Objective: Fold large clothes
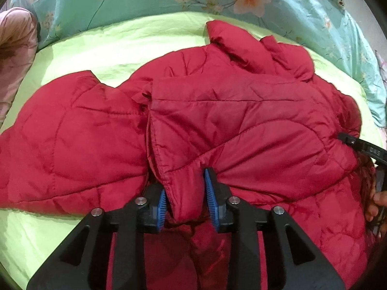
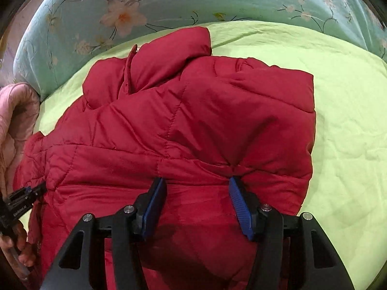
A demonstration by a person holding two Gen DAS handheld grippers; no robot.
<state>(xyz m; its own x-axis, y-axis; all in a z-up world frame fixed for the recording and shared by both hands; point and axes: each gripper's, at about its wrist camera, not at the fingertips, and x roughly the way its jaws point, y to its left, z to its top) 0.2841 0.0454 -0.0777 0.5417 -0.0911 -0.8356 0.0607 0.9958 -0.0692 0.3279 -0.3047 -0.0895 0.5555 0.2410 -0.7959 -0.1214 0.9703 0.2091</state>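
A red quilted jacket (image 1: 241,111) lies crumpled on a lime-green bedsheet (image 1: 121,46), collar toward the far side. In the left wrist view, my left gripper (image 1: 185,181) stands at the jacket's near edge. A raised fold of its hem sits between the blue pads, which stand slightly apart and do not clamp it. The right wrist view shows the jacket (image 2: 193,111) with one side folded over. There my right gripper (image 2: 196,181) has its jaws wide around a thick bunch of padding, and creases gather at the right fingertip. Each gripper shows at the edge of the other's view (image 1: 358,142) (image 2: 36,188).
A teal floral quilt (image 2: 169,4) is piled along the far edge of the bed. A pink quilted cloth (image 2: 17,111) lies at the left. Bare green sheet (image 2: 338,96) extends right of the jacket. A person's hand (image 2: 19,246) holds the left gripper.
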